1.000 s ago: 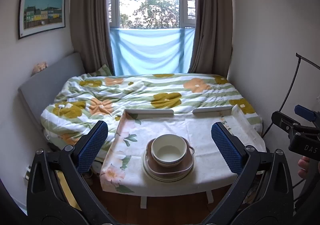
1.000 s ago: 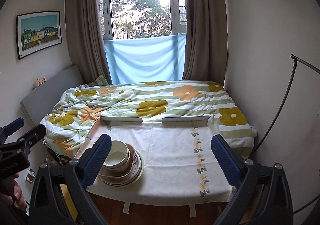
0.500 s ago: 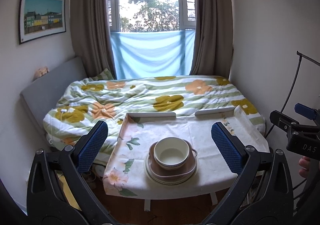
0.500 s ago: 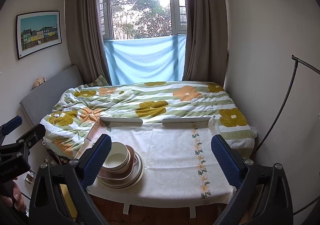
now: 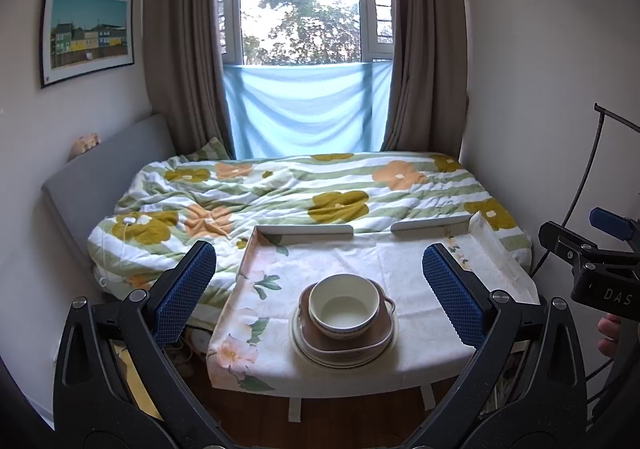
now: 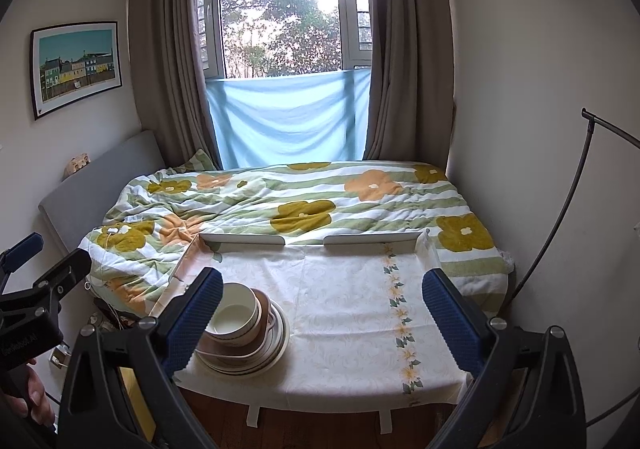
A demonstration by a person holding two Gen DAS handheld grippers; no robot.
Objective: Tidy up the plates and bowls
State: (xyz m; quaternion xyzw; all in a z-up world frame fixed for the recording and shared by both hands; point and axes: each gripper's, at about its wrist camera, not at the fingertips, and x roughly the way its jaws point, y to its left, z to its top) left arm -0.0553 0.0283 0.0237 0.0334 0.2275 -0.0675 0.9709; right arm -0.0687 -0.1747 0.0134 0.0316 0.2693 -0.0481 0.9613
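Hovering short of the table, my left gripper and right gripper both stand spread wide, blue pads gripping nothing and touching nothing. A cream bowl sits in a brown dish atop stacked plates near the table's front edge, toward its left corner. "DAS" reads white on the right gripper's body in my left view; lettering on the left one's is blurred.
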